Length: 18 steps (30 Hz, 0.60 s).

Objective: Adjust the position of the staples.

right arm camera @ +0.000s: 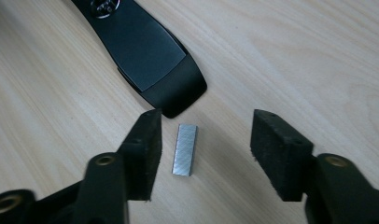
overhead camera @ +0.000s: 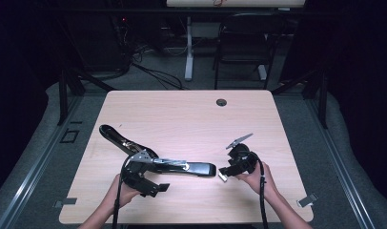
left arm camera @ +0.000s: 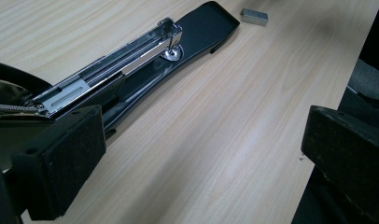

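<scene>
**Inspector:** At the table's left, the left gripper [overhead camera: 151,183] stands with jaws spread, nothing between them. It hovers over the hinge end of the opened stapler [overhead camera: 153,160], whose steel magazine [left arm camera: 117,58] lies exposed along the base.

**Clerk:** And further right?

**Inspector:** Just past the stapler's front tip lies the staple strip [right arm camera: 185,149], flat on the table [overhead camera: 182,114]. The right gripper [right arm camera: 204,154] straddles it, jaws apart, the strip closer to one pad and touching neither.

**Clerk:** Risks?

**Inspector:** My judgement: an off-centre closure could push the strip sideways or tip it. It is thin and lies flat, so the pads may slide over it. Too hard a squeeze could break it.
</scene>
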Each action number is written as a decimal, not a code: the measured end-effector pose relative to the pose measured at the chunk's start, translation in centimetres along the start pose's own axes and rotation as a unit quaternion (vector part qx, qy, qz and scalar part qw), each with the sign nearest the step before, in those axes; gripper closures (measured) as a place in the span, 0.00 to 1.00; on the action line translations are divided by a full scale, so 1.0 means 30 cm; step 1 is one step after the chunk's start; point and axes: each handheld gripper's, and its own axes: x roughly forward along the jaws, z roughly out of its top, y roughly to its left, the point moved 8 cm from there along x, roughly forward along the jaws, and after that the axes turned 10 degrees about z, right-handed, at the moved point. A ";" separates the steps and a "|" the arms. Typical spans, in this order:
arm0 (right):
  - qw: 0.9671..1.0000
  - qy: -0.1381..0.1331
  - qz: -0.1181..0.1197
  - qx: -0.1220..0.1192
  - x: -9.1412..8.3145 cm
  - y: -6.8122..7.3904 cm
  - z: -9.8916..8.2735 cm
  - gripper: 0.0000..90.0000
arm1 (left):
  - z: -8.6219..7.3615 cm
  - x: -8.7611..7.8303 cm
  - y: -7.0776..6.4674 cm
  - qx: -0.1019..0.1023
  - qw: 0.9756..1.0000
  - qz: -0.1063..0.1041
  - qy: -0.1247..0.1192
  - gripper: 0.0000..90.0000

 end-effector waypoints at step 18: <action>0.998 0.042 -0.035 0.012 0.082 0.025 -0.008 0.76 | -0.017 -0.019 0.002 -0.007 1.000 -0.004 0.007 0.00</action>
